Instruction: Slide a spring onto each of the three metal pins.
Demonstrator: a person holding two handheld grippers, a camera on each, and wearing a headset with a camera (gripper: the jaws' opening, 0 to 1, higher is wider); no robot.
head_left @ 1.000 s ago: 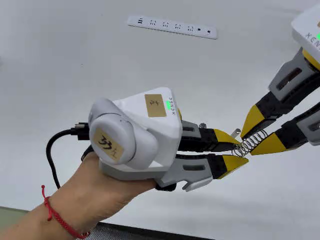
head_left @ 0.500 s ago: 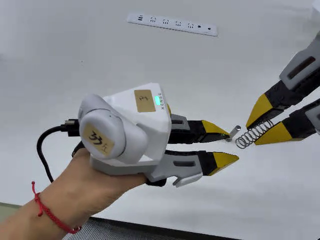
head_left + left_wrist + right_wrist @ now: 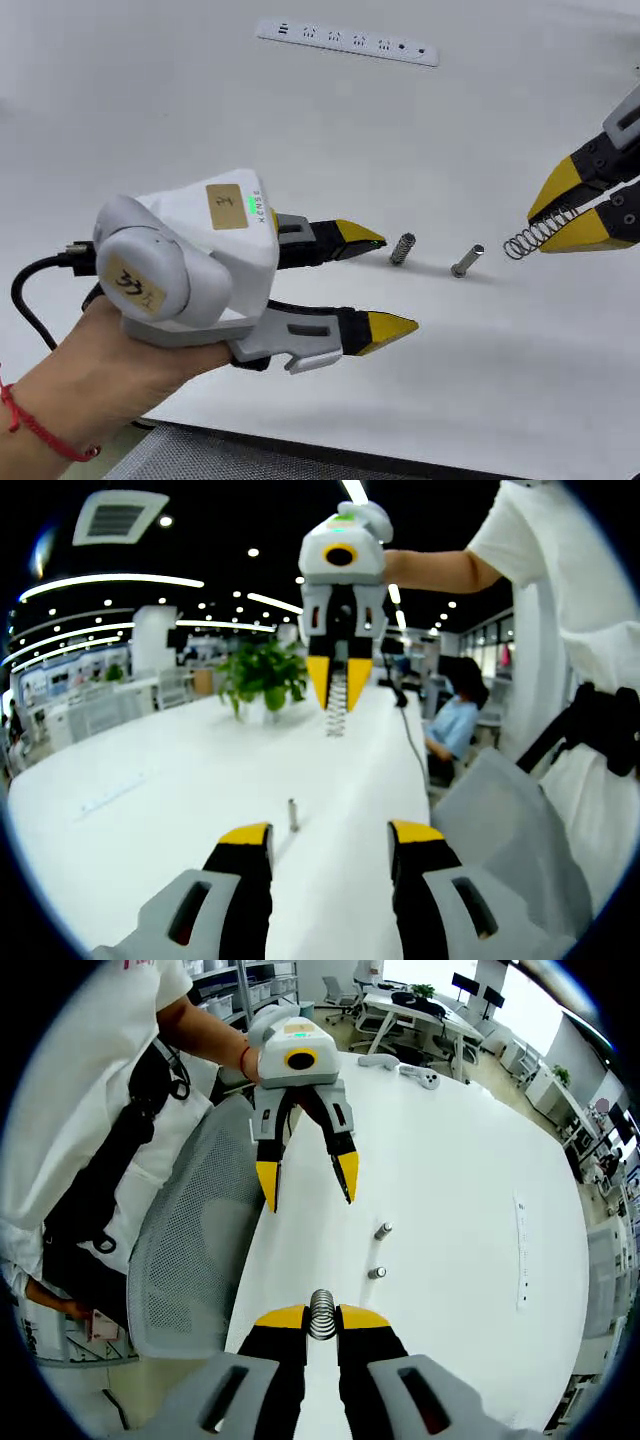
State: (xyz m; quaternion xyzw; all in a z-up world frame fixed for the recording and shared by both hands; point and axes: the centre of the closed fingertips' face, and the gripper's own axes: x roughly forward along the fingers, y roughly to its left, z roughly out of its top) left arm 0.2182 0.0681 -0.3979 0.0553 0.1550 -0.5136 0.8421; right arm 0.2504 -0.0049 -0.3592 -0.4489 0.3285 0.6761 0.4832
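Head view is showing the right gripper (image 3: 556,222) hanging at the right edge above the worktop (image 3: 300,120). Its jaws are pinching shut on one end of a spring (image 3: 528,236). Most of the coil is sticking out free past the yellow tips, and that hold is probably leaving the far end open to pass over a pin. The spring is pointing toward a bare metal pin (image 3: 467,261), which is near it but not touching it. In the left gripper view this pin is standing upright on its own, so it is likely needing no support while the spring is being lined up above it.

Just beside the pin, a short coil (image 3: 402,248) is standing on the worktop. It is looking like a spring already seated on a pin, though the part inside it is too small to make out.

The left gripper (image 3: 385,282), carried in the person's left hand (image 3: 90,370), is hovering on the near side of both pieces. Its jaws are standing wide apart and are gripping nothing. Judging by that, it is waiting clear so the right gripper has room, and it is close enough to steady the pin if needed.
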